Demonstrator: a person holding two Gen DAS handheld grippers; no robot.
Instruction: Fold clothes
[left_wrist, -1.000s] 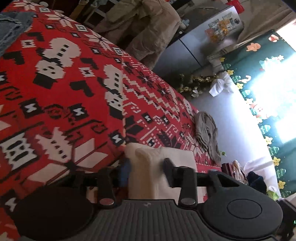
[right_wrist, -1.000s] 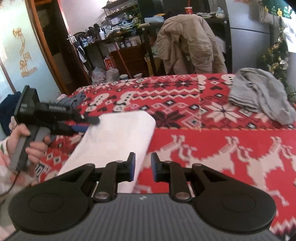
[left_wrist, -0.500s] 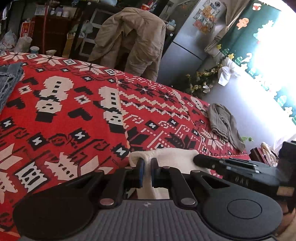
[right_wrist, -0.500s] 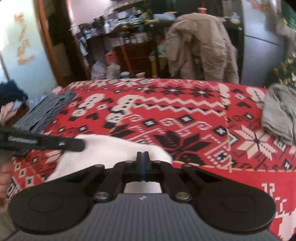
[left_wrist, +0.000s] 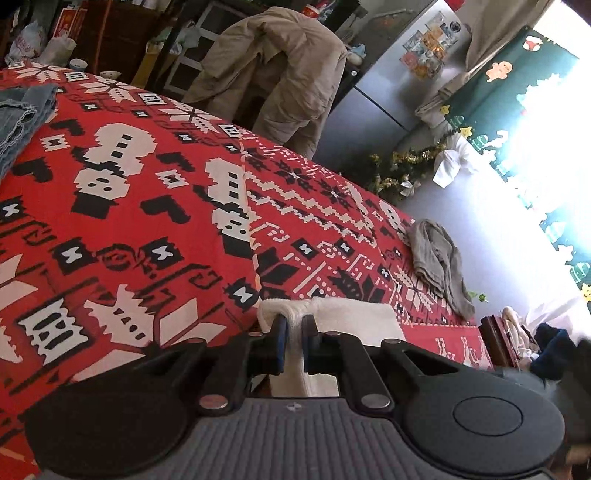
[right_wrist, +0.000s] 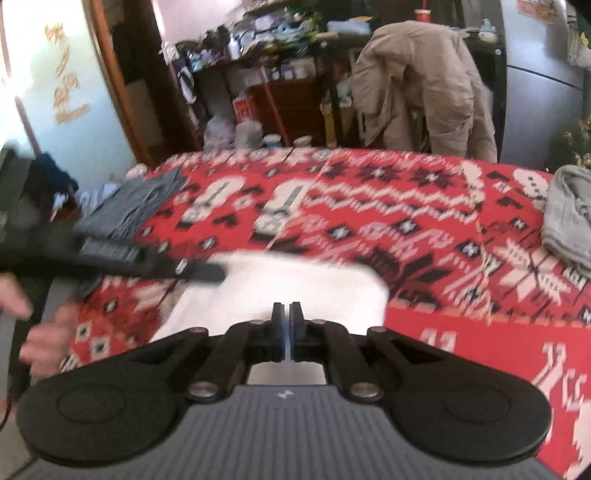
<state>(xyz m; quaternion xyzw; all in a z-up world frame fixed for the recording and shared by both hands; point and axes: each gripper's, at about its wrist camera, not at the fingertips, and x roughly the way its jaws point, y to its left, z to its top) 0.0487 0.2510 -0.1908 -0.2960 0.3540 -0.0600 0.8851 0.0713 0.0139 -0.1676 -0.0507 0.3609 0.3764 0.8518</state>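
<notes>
Since a second ago the right gripper (right_wrist: 287, 314) has pressed its jaws together at the white garment's (right_wrist: 295, 284) edge, while the left gripper (left_wrist: 293, 325) is pinching a corner, readying the next fold across the red patterned surface (left_wrist: 147, 221).

A: What do the left tongs (left_wrist: 293, 345) look like?

B: Black linkage arms with round silver pivot screws, blue pads (left_wrist: 281, 334) on the fingers, two big round black discs at the sides and a ribbed grey body with a small pale mark in the middle.

A: And the right tongs (right_wrist: 286, 332)?

B: The same build (blurred in places): black arms, silver screws, blue pad faces.
</notes>
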